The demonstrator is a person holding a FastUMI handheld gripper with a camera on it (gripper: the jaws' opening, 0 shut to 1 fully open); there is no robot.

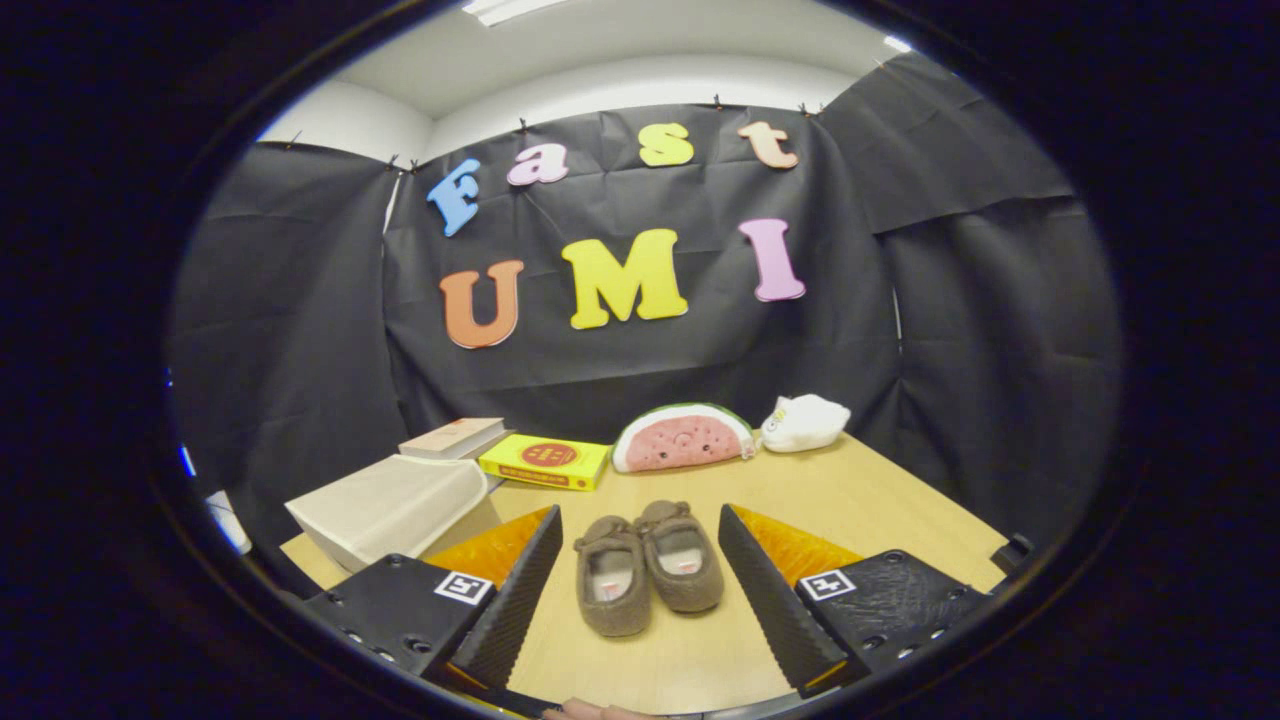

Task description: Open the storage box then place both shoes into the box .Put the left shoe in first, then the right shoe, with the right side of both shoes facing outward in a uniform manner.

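Two small brown slippers lie side by side on the wooden table [860, 500], toes pointing away from me: the left shoe [610, 576] and the right shoe [682, 556], touching each other. My gripper [640, 530] is open, its fingers spread wide, and the pair sits between the two fingertips. Neither finger touches a shoe. The beige storage box [395, 505] stands beyond the left finger, its lid shut and sloping.
Behind the box lie a pale book [455, 437] and a yellow box [545, 461]. A watermelon-slice plush [683, 438] and a white plush [803, 422] rest at the table's far edge against the black cloth wall.
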